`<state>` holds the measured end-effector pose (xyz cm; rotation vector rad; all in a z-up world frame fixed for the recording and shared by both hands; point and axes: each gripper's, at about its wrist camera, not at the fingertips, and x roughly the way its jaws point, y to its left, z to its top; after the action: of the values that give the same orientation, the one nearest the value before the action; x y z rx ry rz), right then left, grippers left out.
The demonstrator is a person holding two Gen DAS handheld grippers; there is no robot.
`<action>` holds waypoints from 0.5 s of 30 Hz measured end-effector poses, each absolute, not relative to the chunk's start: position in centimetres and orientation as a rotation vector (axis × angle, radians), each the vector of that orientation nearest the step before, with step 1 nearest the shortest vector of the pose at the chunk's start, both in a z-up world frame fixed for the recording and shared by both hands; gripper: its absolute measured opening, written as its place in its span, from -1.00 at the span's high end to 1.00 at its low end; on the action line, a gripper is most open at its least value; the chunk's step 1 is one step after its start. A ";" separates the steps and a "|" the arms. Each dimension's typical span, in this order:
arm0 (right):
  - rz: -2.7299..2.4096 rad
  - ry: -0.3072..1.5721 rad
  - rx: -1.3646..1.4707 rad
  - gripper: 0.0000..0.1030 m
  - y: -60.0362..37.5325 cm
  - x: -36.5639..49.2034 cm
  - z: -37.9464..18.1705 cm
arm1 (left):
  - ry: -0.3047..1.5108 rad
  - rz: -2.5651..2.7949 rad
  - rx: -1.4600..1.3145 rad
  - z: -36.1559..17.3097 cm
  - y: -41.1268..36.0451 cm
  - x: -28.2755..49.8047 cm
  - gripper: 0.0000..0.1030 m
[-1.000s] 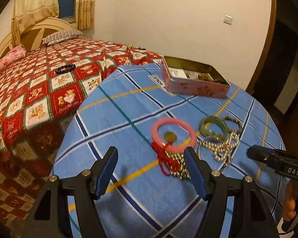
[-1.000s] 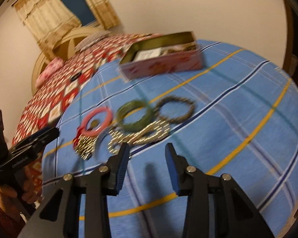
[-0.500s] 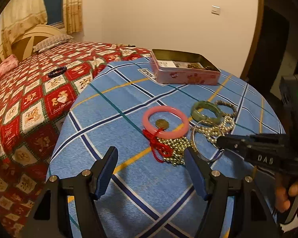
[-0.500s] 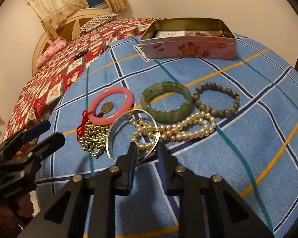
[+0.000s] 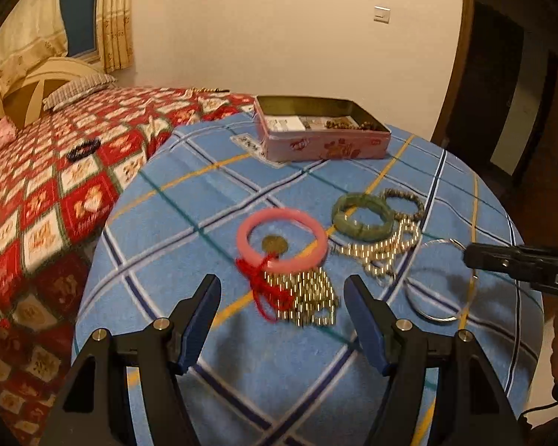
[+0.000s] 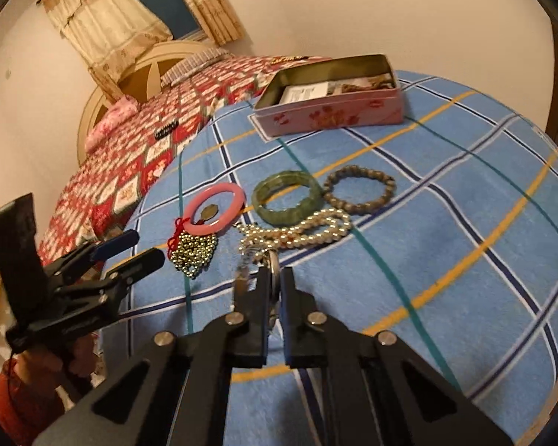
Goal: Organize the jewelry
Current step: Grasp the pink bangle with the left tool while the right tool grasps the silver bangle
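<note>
Jewelry lies on a blue checked tablecloth [image 5: 212, 200]: a pink bangle [image 5: 279, 215] [image 6: 238, 200], a green bangle [image 5: 361, 230] [image 6: 286, 215], a brown bead bracelet [image 5: 420, 204] [image 6: 359, 206], a pearl strand [image 5: 375, 252] [image 6: 297, 232], and a gold bead necklace with a red cord [image 5: 305, 297] [image 6: 195, 251]. My right gripper [image 6: 275, 275] [image 5: 468, 256] is shut on the rim of a thin silver bangle [image 5: 433, 319] [image 6: 273, 260], which tilts up from the cloth. My left gripper [image 5: 282, 290] [image 6: 130, 249] hovers open just short of the gold necklace.
An open pink tin [image 5: 323, 148] [image 6: 334, 115] with papers and beads inside stands at the far side of the table. A bed with a red patterned quilt [image 5: 55, 186] lies to the left, with a black bracelet [image 5: 83, 148] on it.
My right gripper's jaws closed onto the silver bangle and drew it away from the pearl strand. The left gripper stayed open in about the same place.
</note>
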<state>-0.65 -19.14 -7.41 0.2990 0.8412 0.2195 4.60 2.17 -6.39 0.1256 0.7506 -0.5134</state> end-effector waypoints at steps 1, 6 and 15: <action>0.213 0.836 0.310 0.86 -19.4 -0.8 -7.2 | 0.745 -0.515 0.127 -6.0 1.8 5.2 -0.34; 0.167 0.808 0.359 0.86 -20.7 -0.3 -7.0 | 0.811 -0.562 0.124 -6.5 -0.8 8.8 -0.34; 0.155 0.789 0.386 0.86 -22.1 0.5 -6.5 | 0.814 -0.659 0.236 -7.0 -4.9 8.1 -0.15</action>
<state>0.54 -22.07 -6.55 0.3863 0.7891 0.1547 8.07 -4.91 -6.97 0.2357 0.8145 -0.6587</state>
